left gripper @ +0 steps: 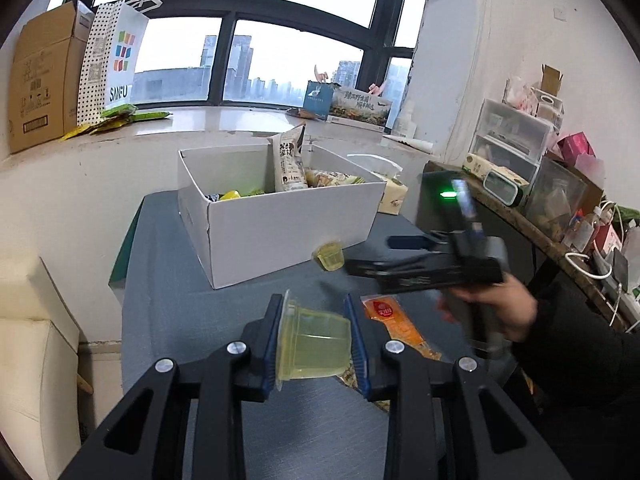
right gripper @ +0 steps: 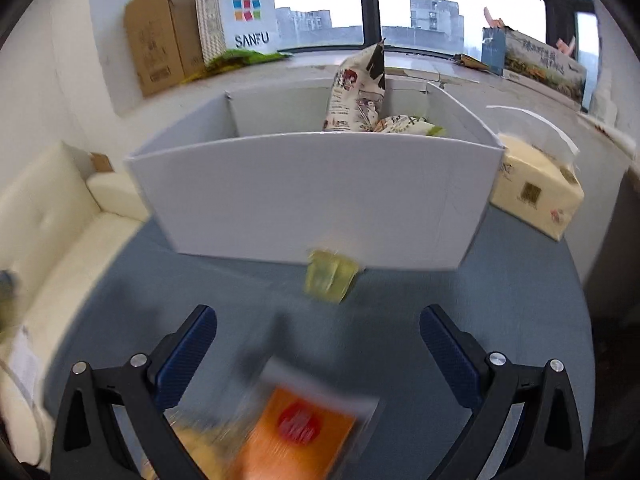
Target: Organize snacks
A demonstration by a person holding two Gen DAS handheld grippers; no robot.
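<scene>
The white box [right gripper: 316, 196] walls off the table's [right gripper: 460, 300] far side. A jelly cup [right gripper: 330, 276] sits against its front; bare tabletop lies between cup and orange packet [right gripper: 296, 432]

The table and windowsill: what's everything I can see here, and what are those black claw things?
Jelly cup: one, yellow-green, clamped in the left gripper.
Second jelly cup: one, yellow-green, on the table against the white box.
Orange packet: one, on the table.
White box: one, on the blue-grey table, snack bags inside.
Tissue pack: one, cream, right of the box.
Cardboard box: one, brown, windowsill.
SANFU bag: one, white, windowsill.
Left gripper: black, blue pads, hand-held.
Right gripper: same, open above the orange packet.
</scene>
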